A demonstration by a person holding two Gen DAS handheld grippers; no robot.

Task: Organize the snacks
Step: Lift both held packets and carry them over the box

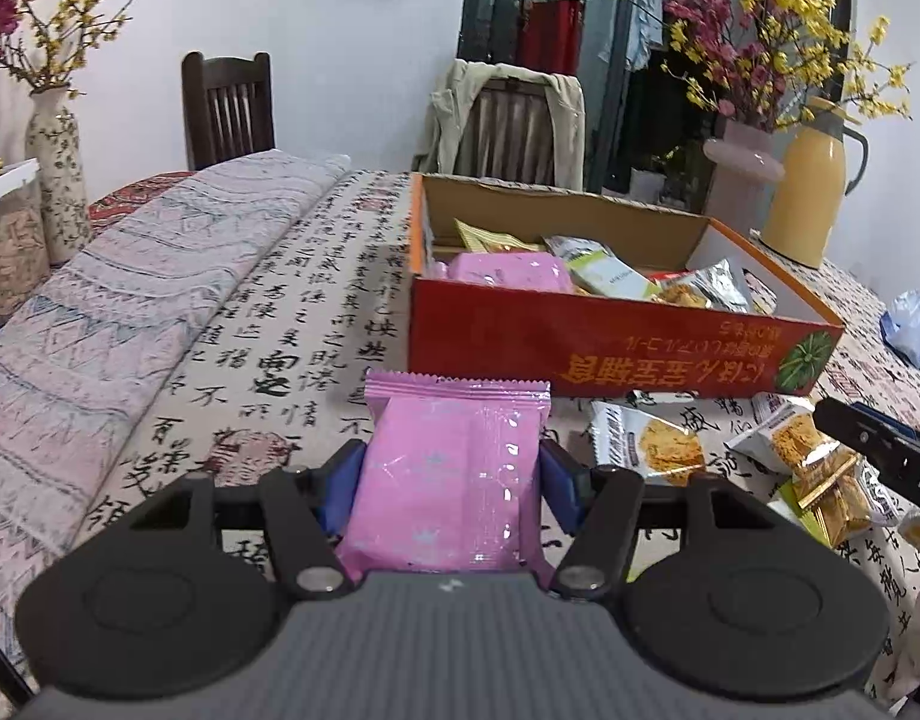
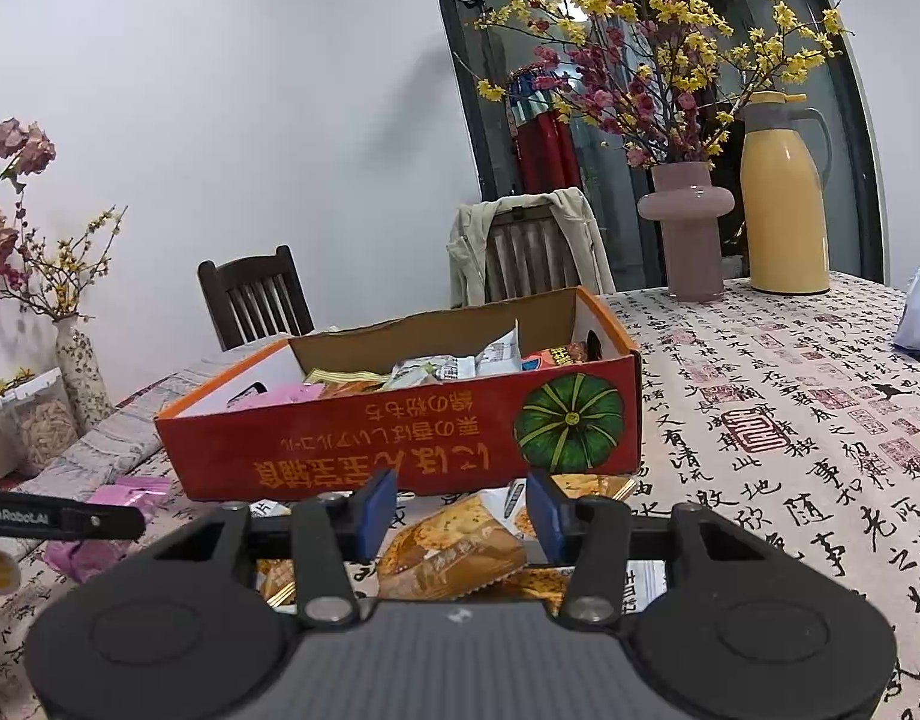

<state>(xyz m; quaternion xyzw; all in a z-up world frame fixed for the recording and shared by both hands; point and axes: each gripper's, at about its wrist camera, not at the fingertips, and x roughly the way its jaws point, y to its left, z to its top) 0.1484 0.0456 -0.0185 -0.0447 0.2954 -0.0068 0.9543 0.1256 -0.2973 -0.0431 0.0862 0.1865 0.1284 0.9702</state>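
Both grippers loaded: left gripper (image 1: pixel 451 480) clamped on pink packet (image 1: pixel 454 468), right gripper (image 2: pixel 460 516) on orange packet (image 2: pixel 454 546). Lift clear of red box (image 1: pixel 580 336) wall before releasing inside.

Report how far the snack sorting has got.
Done: several packets already lie in the red box. In hand: the left gripper clamps a pink packet; the right gripper closes around an orange packet. Left: loose snacks on the tablecloth.
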